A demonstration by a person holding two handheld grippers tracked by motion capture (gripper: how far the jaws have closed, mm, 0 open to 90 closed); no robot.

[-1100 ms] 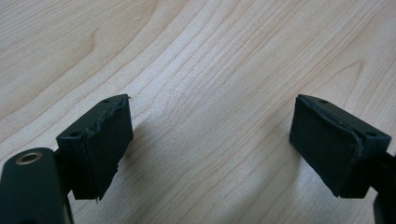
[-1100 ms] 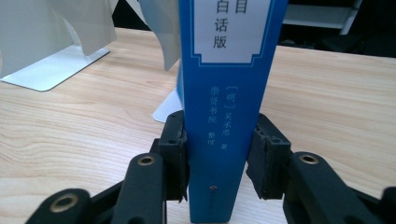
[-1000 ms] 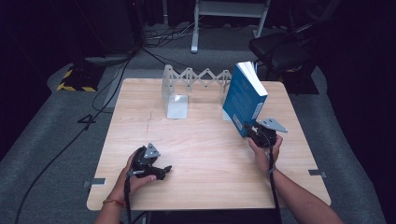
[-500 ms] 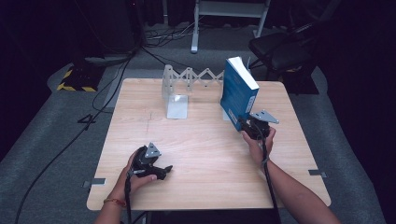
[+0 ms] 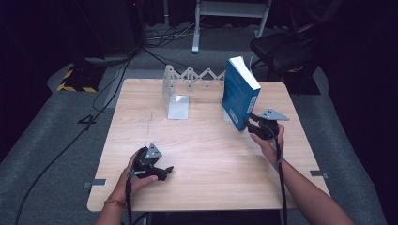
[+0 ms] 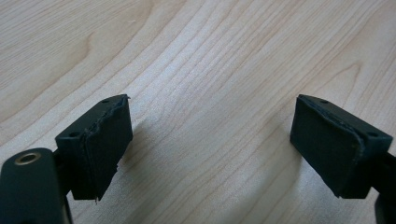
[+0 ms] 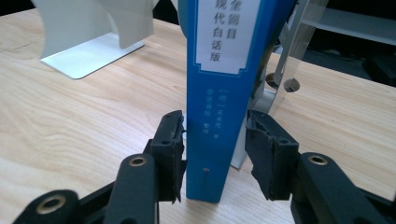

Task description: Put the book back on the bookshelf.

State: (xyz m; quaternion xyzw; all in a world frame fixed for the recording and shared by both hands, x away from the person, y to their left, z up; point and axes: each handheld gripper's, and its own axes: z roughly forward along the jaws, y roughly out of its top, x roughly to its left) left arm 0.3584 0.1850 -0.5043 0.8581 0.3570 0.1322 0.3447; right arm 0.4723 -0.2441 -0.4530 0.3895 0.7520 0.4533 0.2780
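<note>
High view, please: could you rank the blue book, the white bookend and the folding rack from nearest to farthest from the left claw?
From the left claw:
1. White bookend, straight up the table.
2. Folding rack, behind the bookend at the far edge.
3. Blue book, far right, between the right claw's jaws.

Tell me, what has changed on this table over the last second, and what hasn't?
The blue book has been carried leftward, toward the white bookend, and raised from tilted to nearly upright. The right gripper that held it has just been opening its jaws; the spine sits between them, with a gap at one pad. The left gripper stayed open in its spot on the table, and the bookend has not moved.
</note>
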